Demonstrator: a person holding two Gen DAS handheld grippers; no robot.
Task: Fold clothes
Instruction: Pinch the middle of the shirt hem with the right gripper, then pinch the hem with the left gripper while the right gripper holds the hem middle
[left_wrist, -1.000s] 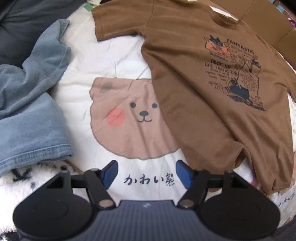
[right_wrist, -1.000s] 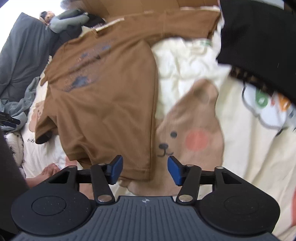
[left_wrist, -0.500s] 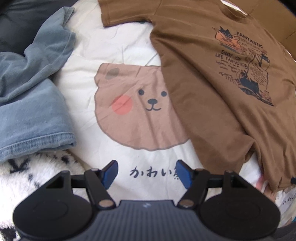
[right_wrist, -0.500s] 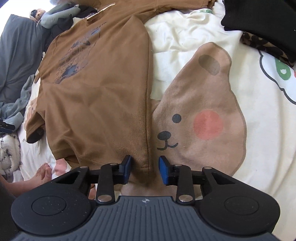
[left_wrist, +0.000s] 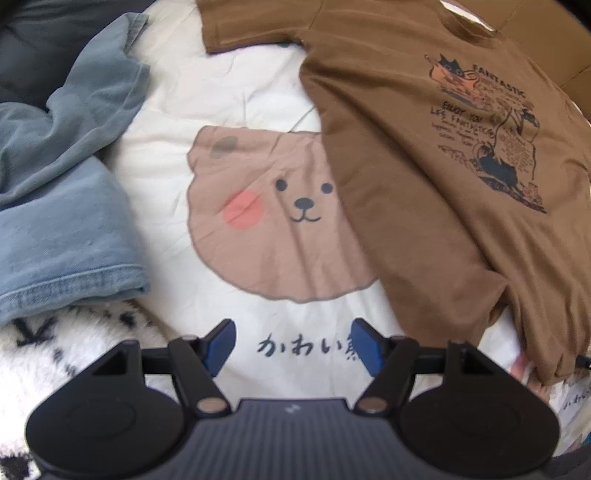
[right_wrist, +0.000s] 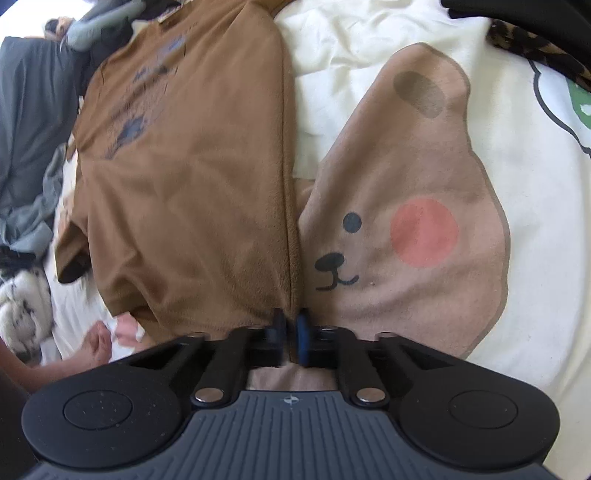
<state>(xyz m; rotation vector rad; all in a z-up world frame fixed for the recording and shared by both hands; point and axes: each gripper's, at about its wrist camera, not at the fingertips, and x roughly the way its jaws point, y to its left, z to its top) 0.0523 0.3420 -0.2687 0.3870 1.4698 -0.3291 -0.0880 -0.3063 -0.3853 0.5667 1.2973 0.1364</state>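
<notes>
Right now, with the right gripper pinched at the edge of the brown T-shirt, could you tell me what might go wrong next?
1. The right gripper is shut on the brown T-shirt only at its edge, so the fabric may slip out when lifted.
2. It might also have caught the bear-print sheet beneath.
3. The left gripper is open over bare sheet, so the shirt's other corner could drag and bunch.

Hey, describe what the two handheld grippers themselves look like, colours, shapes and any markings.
Both look alike. The left gripper has a ribbed dark grey body with a small pale mark at its top edge, flanked by two rounded black lobes. Black linkage arms with silver pivot pins carry blue-padded jaws. The right gripper matches it. No cables or sleeves show.
</notes>
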